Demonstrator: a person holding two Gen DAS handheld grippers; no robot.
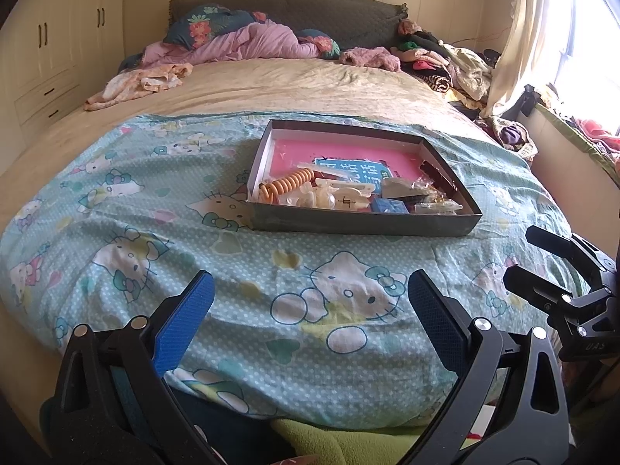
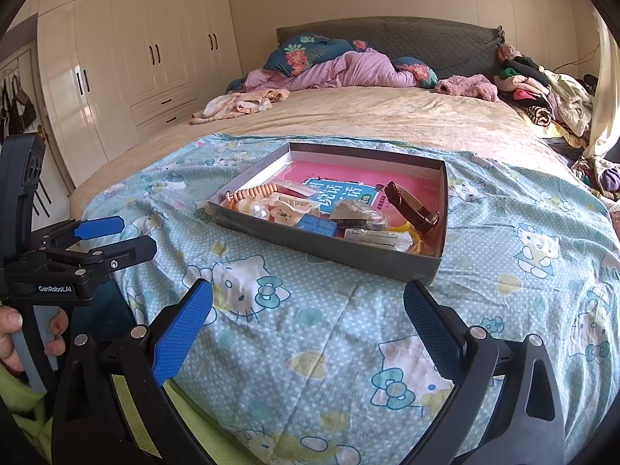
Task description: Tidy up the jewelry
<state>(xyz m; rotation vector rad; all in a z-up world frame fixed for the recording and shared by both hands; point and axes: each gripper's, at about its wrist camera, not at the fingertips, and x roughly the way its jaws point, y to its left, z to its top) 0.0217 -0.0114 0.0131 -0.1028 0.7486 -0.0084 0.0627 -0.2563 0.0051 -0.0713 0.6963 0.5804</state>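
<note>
**One box ahead, both grippers empty**

Your left gripper (image 1: 310, 310) hangs over the bed (image 1: 310, 81) with its jaws spread wide and nothing between them. Your right gripper (image 2: 308, 310) does the same, jaws wide and empty. Ahead of both pairs of jaws, well clear of the tips, sits one shallow dark box (image 1: 360, 224) on the Hello Kitty blanket (image 1: 135, 232). From your left jaws it lies forward and slightly right; from your right jaws, forward and roughly centred. Inside it you have one pink booklet (image 2: 348, 174) under a loose heap: one orange coiled cord (image 1: 286, 182), one blue block (image 2: 316, 225), one brown clip (image 2: 410, 206), and several pale pieces too jumbled to count.
</note>
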